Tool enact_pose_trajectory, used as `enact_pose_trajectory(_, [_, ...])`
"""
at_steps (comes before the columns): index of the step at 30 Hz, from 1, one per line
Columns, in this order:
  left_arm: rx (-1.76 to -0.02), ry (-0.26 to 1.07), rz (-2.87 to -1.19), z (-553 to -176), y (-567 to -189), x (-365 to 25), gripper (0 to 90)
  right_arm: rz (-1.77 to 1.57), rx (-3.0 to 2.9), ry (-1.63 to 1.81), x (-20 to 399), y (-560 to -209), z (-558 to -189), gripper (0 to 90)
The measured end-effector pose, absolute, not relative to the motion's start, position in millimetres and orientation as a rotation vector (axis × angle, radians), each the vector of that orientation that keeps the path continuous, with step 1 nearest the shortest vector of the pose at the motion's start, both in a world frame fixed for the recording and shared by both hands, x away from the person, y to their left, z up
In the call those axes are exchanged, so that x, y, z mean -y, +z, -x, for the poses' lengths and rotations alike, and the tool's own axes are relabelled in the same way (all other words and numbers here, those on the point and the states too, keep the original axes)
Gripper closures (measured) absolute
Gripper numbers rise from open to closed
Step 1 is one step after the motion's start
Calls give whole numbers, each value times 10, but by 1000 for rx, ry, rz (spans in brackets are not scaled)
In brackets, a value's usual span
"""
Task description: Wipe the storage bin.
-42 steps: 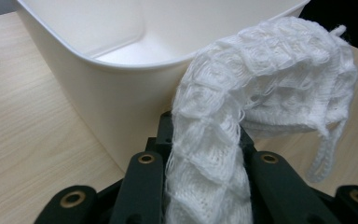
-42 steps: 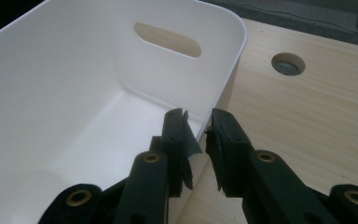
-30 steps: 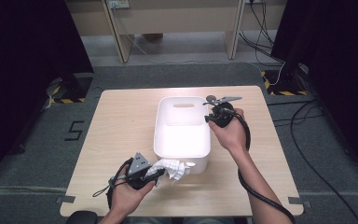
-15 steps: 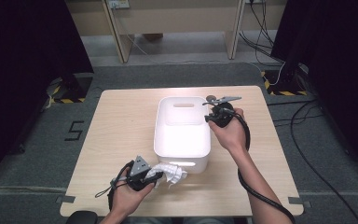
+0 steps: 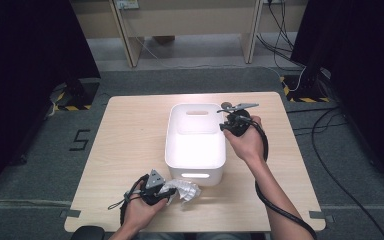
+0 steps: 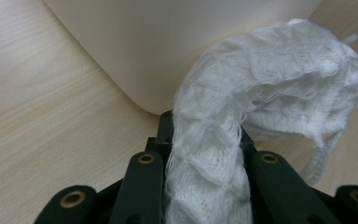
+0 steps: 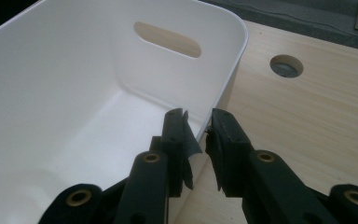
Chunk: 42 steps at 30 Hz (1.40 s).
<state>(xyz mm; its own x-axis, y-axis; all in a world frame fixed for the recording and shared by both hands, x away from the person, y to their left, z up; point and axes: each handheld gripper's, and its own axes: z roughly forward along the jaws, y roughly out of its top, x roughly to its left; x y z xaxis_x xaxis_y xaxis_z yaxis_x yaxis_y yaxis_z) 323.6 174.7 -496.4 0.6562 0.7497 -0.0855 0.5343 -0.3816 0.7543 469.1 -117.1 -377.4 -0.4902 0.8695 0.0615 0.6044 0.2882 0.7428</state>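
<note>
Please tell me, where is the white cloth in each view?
High view: white cloth at the table's near edge, in the left gripper, in front of the white bin.
Left gripper view: centre and right, between the jaws.
Right gripper view: not in it.
Shared landmark: the white bin.

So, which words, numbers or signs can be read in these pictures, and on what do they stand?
"5": a black mark on the grey floor, left of the table.
Nothing readable on the bin, the cloth or the grippers.

I read one mark: a black "5" [image 5: 80, 140] on the grey floor left of my table [image 5: 130, 130].
</note>
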Motion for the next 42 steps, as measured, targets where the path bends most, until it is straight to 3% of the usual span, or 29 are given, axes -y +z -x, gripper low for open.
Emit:
enact_pose_trajectory(12, [-984, 386, -2087, -3220, -4910, -1774, 729, -1330, -2207, 1036, 1175, -3776, -4692, 769])
enact_pose_trajectory(32, [-926, 495, -1983, -3138, -4265, -1971, 727, -1323, -2210, 1028, 1173, -3773, -4692, 770])
enact_pose_trajectory(42, [-928, 492, -1986, -3169, -4285, -1988, 724, -1323, -2208, 1029, 1171, -3773, -4690, 770])
